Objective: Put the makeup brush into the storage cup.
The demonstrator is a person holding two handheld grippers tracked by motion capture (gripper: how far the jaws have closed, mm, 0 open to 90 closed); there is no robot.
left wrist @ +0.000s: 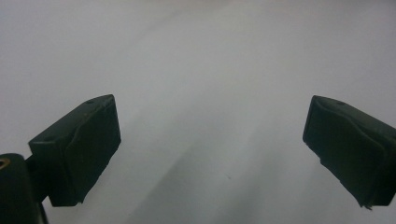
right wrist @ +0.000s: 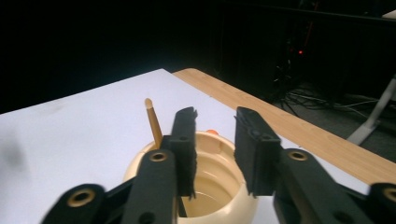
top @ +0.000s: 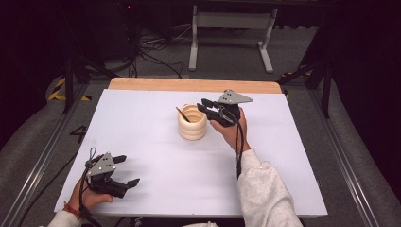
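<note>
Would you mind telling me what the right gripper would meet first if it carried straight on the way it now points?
Probably the cream ribbed pot: the right gripper hangs just over its rim, jaws apart and empty. The wooden stick stands left of that line.

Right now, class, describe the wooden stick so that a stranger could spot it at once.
Start at the white table and find the cream ribbed pot near its far middle. The wooden stick stands slanted inside it, leaning on the left rim, its rounded tip poking above, thin and brown beside the black right tool.
</note>
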